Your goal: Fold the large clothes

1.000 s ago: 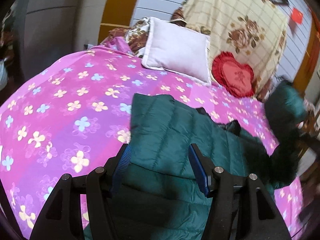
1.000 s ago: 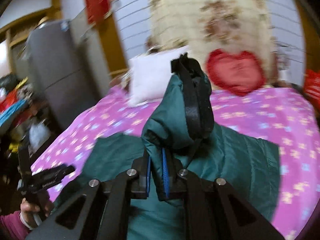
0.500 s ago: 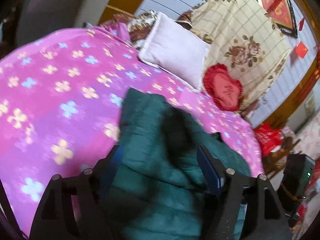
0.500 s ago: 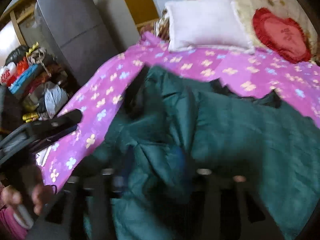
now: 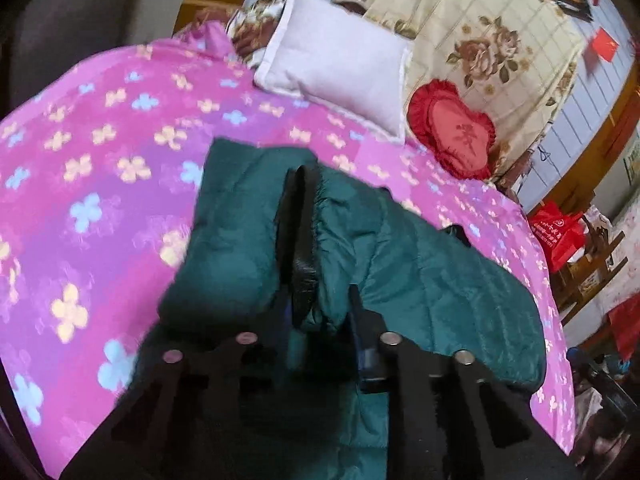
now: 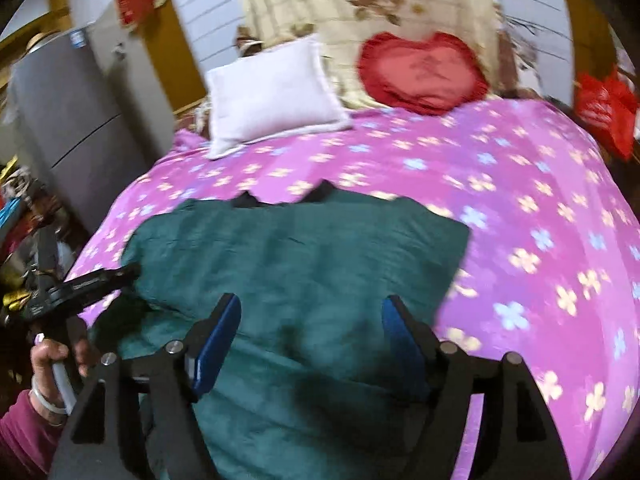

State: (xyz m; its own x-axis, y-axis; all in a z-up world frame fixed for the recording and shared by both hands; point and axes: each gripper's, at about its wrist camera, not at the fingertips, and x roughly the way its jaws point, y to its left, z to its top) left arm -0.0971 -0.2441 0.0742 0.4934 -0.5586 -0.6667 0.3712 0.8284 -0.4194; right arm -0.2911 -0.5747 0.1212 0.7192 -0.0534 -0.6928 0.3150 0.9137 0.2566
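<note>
Dark green quilted jacket (image 6: 296, 264) spread flat on near part of bed, over pink flowered bedspread (image 6: 520, 184). Left tool (image 5: 320, 320) clenched on raised fold of jacket with black trim (image 5: 300, 240), fabric pinched between fingers. Right tool (image 6: 310, 336) hovering above jacket, jaws opening, nothing gripped between them. White pillow (image 6: 272, 96) and red heart cushion (image 6: 420, 72) at far end of bed. Person's hand (image 6: 52, 364) on left tool handle, lower left of right view.
</note>
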